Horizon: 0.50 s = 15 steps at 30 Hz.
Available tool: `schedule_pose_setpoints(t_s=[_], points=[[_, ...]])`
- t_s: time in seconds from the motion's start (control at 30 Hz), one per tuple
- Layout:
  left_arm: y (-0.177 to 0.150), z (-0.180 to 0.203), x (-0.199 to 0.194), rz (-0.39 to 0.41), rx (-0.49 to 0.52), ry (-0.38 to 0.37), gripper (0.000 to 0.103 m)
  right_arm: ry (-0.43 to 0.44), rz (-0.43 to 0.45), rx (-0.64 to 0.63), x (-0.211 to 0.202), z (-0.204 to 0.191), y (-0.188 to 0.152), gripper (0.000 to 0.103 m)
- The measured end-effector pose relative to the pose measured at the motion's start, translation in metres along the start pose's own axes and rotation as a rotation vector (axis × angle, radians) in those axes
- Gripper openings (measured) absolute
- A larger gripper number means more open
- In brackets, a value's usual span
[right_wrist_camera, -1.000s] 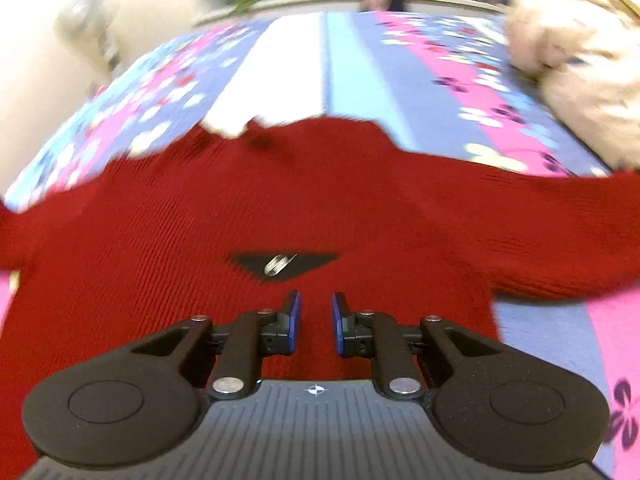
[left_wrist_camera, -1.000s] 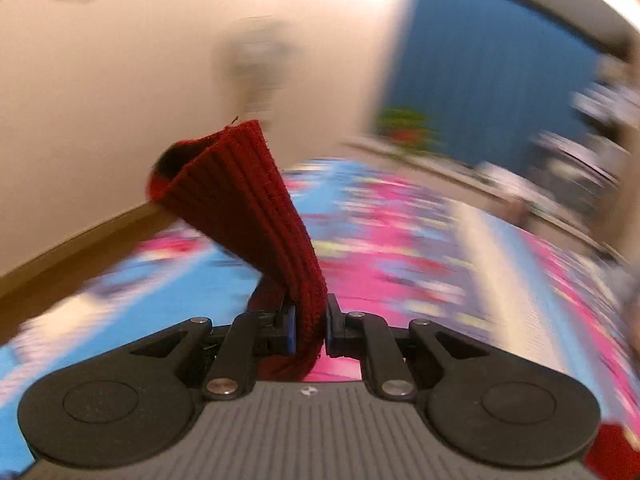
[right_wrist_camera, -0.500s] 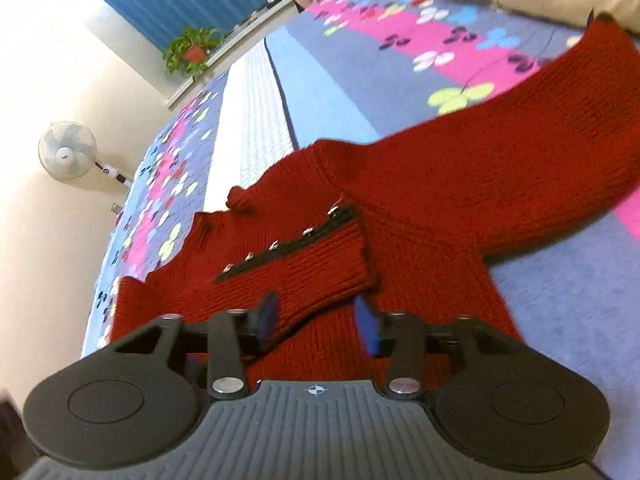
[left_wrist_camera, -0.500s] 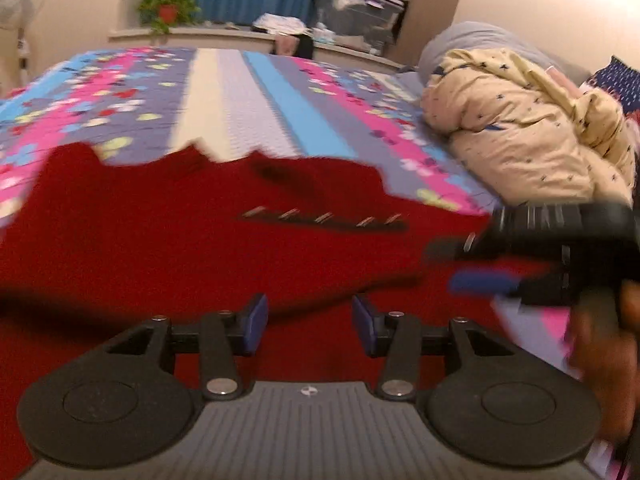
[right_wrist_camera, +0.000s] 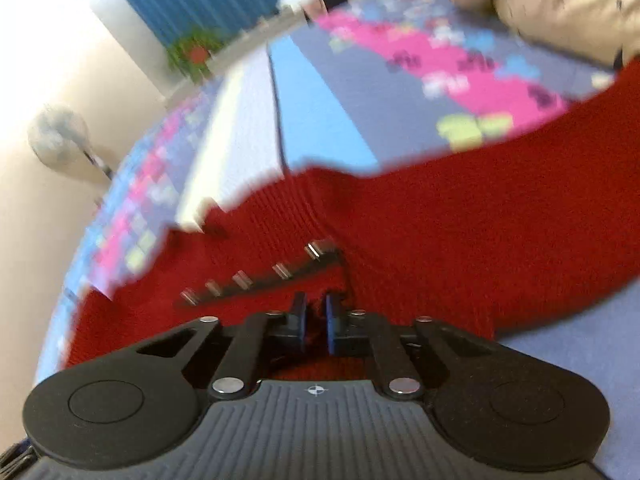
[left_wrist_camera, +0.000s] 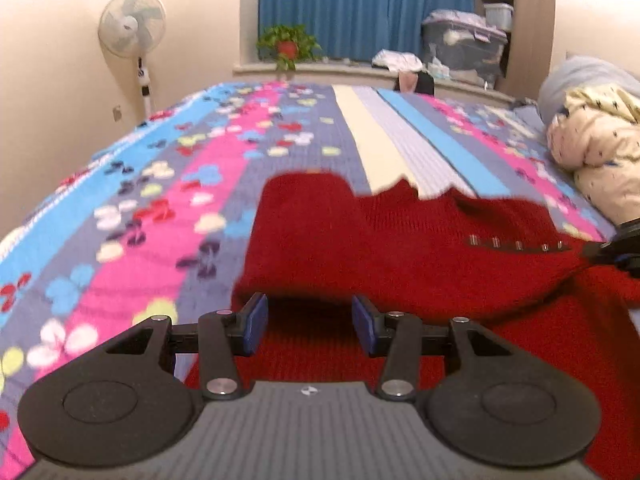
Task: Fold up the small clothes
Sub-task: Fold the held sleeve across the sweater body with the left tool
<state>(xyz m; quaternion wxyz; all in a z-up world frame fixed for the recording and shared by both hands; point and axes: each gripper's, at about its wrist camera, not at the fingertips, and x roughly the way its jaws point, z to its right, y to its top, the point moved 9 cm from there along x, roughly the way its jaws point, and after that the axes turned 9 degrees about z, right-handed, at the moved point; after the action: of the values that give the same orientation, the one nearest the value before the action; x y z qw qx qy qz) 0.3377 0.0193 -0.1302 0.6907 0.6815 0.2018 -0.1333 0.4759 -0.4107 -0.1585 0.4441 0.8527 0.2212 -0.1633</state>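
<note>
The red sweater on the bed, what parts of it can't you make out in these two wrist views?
- Red sweater, left wrist view: its near hem is hidden behind the left tool; its right side is cut off by the frame edge.
- Right wrist view: the end of the sleeve runs off the right edge; motion blur smears the knit.
- Right tool: its pads sit nearly together, but whether they pinch fabric is hidden.
</note>
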Motion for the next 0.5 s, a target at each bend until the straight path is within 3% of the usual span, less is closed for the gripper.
schedule_pose_setpoints(t_s=[0.07, 0.13, 0.2, 0.23, 0.27, 0.33, 0.4, 0.43, 0.5], points=[[0.019, 0.006, 0.012, 0.018, -0.011, 0.009, 0.052, 0.011, 0.137, -0.026, -0.026, -0.010, 0.027, 0.008], [0.029, 0.006, 0.027, 0.010, -0.030, 0.039, 0.050, -0.088, 0.196, -0.078, -0.037, -0.002, 0.040, 0.008], [0.024, 0.004, 0.048, -0.058, -0.024, 0.058, 0.049, -0.196, 0.062, -0.042, -0.017, 0.026, 0.021, 0.009], [0.009, 0.003, 0.066, -0.176, -0.010, 0.067, 0.041, -0.229, -0.052, -0.017, -0.003, 0.040, 0.005, 0.011], [-0.003, -0.001, 0.078, -0.259, 0.015, 0.101, 0.036, -0.256, -0.100, 0.015, 0.003, 0.050, -0.005, 0.012], [0.002, -0.005, 0.078, -0.231, 0.033, 0.131, 0.036, -0.276, -0.030, 0.088, -0.006, 0.056, 0.005, 0.017], [0.010, -0.004, 0.073, -0.191, -0.002, 0.098, 0.036, -0.274, 0.107, 0.017, -0.020, 0.044, 0.025, 0.017], [0.009, -0.002, 0.071, -0.181, 0.004, 0.082, 0.036, -0.244, 0.122, -0.021, -0.019, 0.037, 0.028, 0.017], [-0.008, 0.000, 0.073, -0.245, 0.087, 0.101, 0.037, -0.154, -0.052, -0.059, 0.004, 0.030, 0.005, 0.018]])
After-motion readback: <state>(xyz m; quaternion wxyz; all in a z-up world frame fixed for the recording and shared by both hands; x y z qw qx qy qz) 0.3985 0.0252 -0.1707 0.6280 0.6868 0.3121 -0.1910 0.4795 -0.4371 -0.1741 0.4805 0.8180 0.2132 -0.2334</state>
